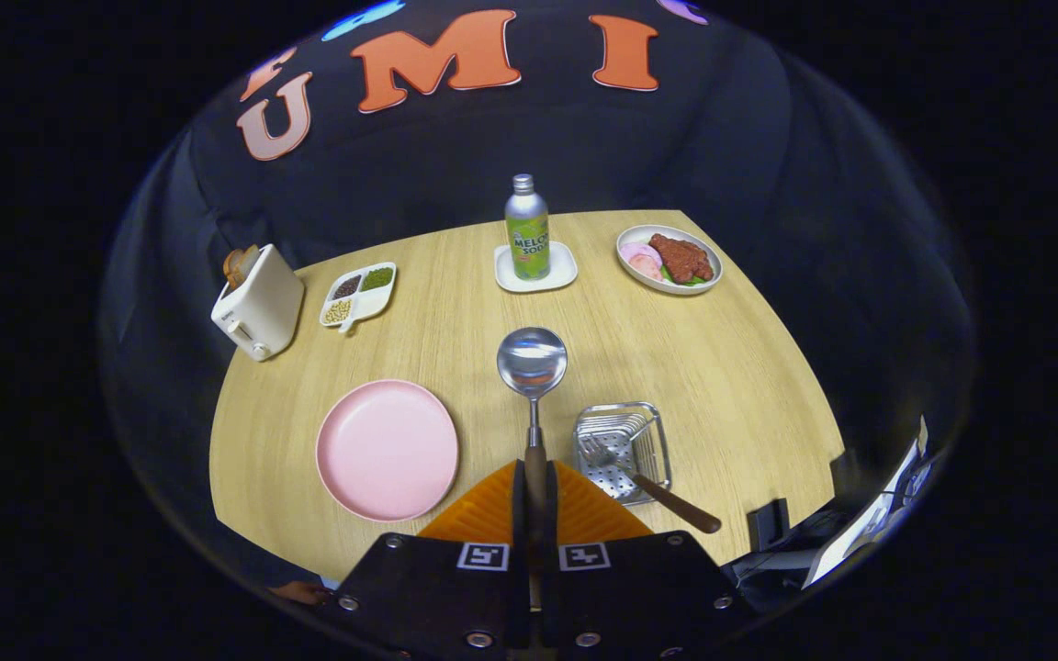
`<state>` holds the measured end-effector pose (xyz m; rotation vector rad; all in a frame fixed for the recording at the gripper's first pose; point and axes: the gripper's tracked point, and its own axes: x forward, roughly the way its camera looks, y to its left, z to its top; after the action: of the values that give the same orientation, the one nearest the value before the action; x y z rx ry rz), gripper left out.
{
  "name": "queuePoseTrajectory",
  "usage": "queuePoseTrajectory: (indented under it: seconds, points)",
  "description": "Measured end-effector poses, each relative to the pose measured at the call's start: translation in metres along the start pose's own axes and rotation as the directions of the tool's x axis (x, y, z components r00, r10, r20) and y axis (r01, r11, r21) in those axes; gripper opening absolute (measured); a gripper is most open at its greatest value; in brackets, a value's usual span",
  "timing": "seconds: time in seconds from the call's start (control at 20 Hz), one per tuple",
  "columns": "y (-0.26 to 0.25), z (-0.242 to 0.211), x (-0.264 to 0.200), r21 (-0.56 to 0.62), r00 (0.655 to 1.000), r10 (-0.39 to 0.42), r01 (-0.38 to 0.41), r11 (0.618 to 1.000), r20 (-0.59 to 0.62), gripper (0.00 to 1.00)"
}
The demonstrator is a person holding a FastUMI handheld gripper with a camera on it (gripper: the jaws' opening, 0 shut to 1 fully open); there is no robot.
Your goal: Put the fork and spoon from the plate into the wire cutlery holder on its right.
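Hand-held gripper (535, 496) raised above tabletop (731, 367), looking steeply down, orange fingers (492, 509) pinching spoon (532, 363) by its wooden handle. Spoon bowl sticking out ahead of fingers, hanging between pink plate (388, 450) and holder (623, 448). Fork (653, 487) already in holder, tines down, handle leaning out toward gripper. Plate bare, left of fingers. Beyond: bottle (527, 229) on coaster, food dish (669, 259), toaster (258, 303).
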<state>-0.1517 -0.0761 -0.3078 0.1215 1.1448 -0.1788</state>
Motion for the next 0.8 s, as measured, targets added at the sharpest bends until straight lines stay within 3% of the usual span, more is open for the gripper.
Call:
queuePoseTrajectory:
  seconds: [0.5,0.8]
  points:
    - [-0.038,-0.037,-0.001,-0.059,0.982,-0.035,0.025,0.998,-0.184,0.05]
    - [-0.047,-0.055,-0.006,-0.129,0.949,-0.056,0.016,0.992,-0.312,0.05]
